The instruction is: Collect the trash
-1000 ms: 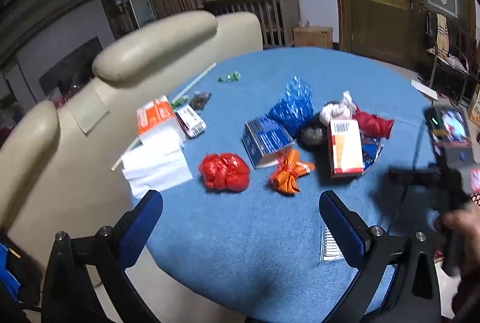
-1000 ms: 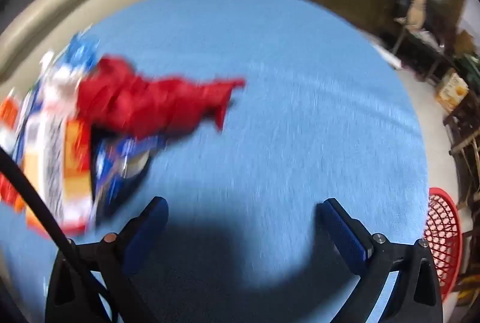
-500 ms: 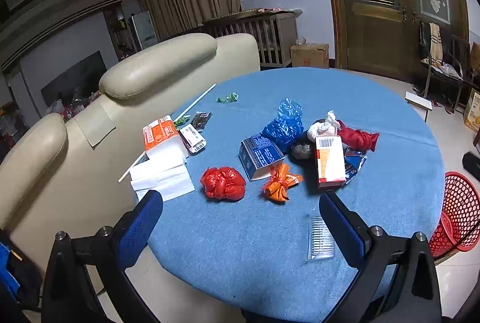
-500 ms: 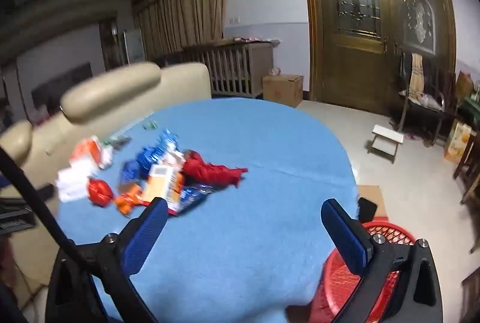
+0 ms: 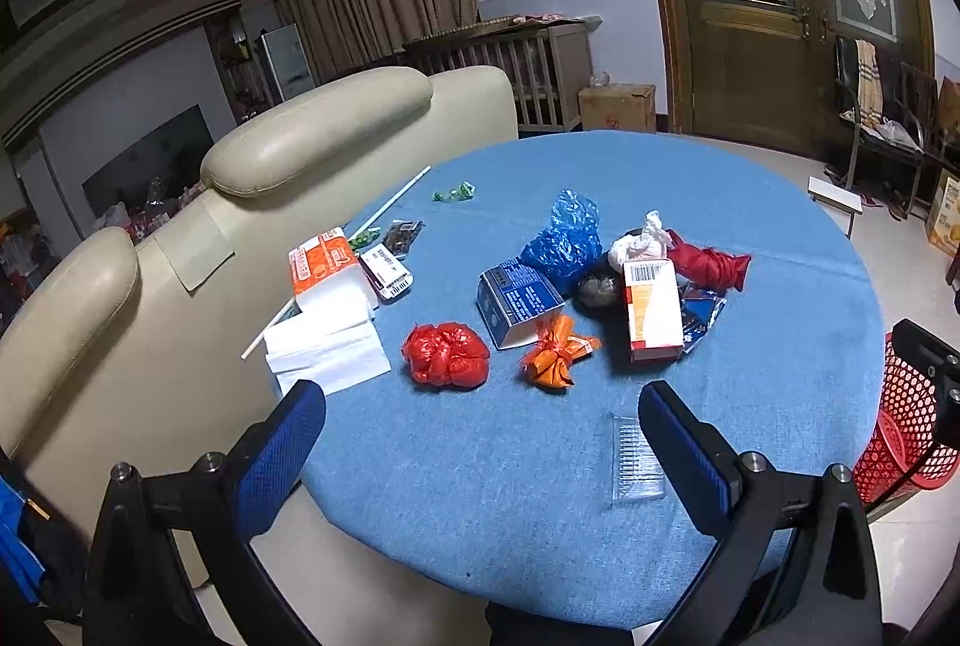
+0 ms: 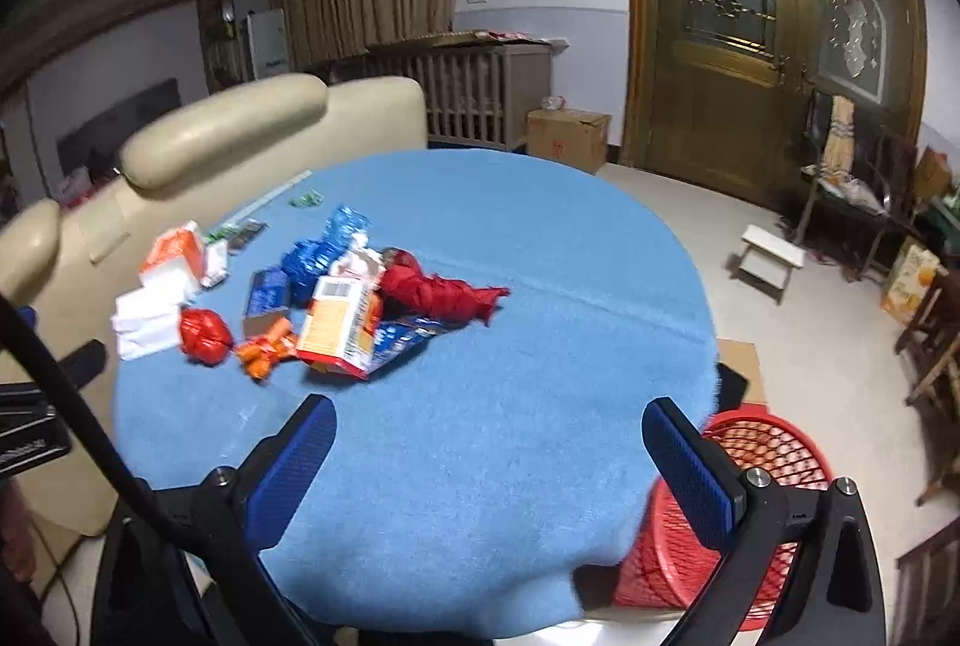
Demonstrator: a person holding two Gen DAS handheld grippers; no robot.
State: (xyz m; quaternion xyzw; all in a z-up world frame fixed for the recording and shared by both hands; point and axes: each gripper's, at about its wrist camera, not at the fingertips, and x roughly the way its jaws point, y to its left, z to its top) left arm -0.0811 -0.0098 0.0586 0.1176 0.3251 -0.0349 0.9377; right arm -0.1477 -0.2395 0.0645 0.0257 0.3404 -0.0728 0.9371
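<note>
**Both claws empty above the littered table**

The left claw (image 5: 480,442) hangs over the near edge of the round blue table (image 5: 750,202), its blue pads spread wide with nothing between them. The right claw (image 6: 489,457) is likewise spread apart and empty, held over the near right part of the table.

The trash lies in a loose cluster on the middle and left of the cloth. Nearest the left claw are a red crumpled bag (image 5: 445,353) and an orange wrapper (image 5: 555,351), side by side. Just behind them sits a blue box (image 5: 519,299), with a blue plastic bag (image 5: 567,241) touching its far side. To the right an orange-and-white carton (image 5: 651,307) lies flat, a red cloth-like bundle (image 5: 708,265) beyond it. A clear plastic tray (image 5: 633,457) rests alone near the table's near edge. White tissue paper (image 5: 327,346) lies at the left edge.

A red mesh basket (image 6: 762,466) stands on the floor, beside the table's near right edge.
</note>
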